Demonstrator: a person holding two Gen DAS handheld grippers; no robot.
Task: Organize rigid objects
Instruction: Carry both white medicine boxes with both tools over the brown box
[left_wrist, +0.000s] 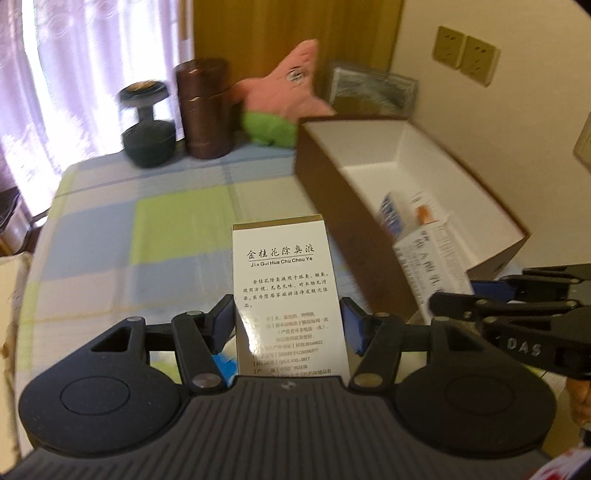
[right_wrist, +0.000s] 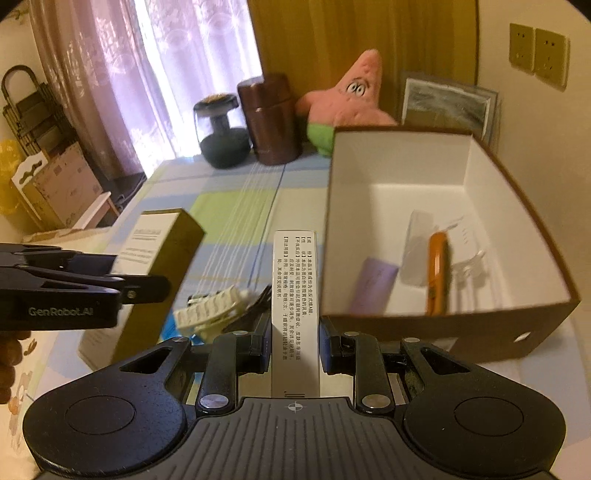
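Trouble would most likely come at the rim of the brown storage box (right_wrist: 443, 328): either carton could catch the near wall on the way in and twist out of its pads (both are pinched only at their lower ends). Held fairly wide, the left gripper (left_wrist: 290, 325) clamps the broad white-and-gold carton (left_wrist: 284, 280) above the checked tablecloth (left_wrist: 147, 229). Nearly closed, the right gripper (right_wrist: 293, 347) grips the slim white carton (right_wrist: 294, 295) just short of the box.

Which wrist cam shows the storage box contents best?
Right wrist: it looks down into the brown box, showing an orange item, a purple item and clear plastic pieces. Left wrist sees the box obliquely, contents blurred.
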